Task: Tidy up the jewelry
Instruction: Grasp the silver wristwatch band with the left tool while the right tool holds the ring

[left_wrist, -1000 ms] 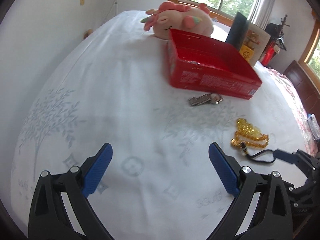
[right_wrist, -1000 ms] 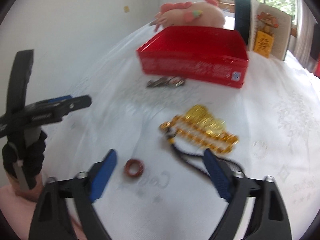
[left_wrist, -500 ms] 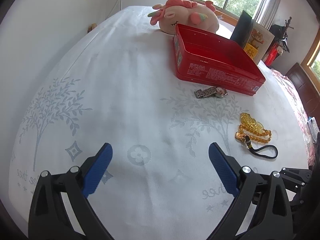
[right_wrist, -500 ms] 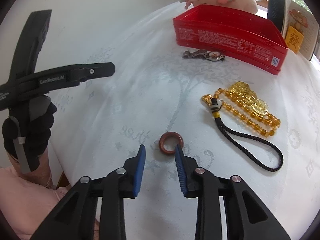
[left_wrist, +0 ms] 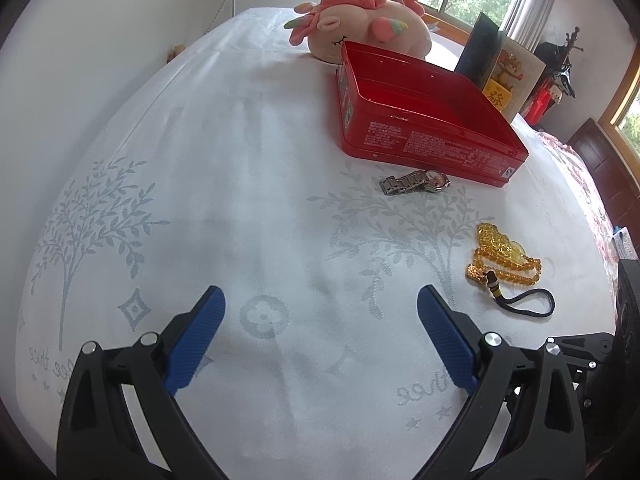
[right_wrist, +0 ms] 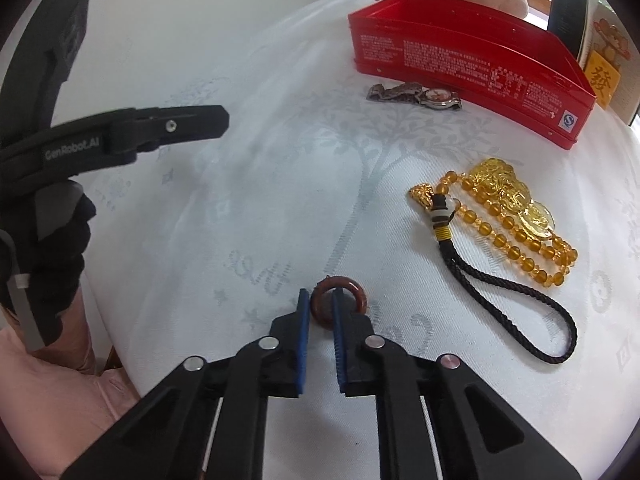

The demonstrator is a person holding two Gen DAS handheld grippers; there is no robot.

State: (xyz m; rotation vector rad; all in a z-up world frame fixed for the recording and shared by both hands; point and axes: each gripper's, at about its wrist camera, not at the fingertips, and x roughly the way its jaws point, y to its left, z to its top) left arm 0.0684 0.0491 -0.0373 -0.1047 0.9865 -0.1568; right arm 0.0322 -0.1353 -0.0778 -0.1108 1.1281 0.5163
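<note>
Right gripper [right_wrist: 320,304] fingers have just closed, pinching the red ring's [right_wrist: 356,294] rim to lift it toward the red box [right_wrist: 460,56]; left gripper [left_wrist: 320,308] fingers stand apart, empty.

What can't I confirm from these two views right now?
- red tin floor: left wrist view shows part, near wall hides the rest; right wrist view shows only outside.
- red ring: near side hidden behind the right gripper jaws; absent from left wrist view.
- watch dial: too small to read.
</note>
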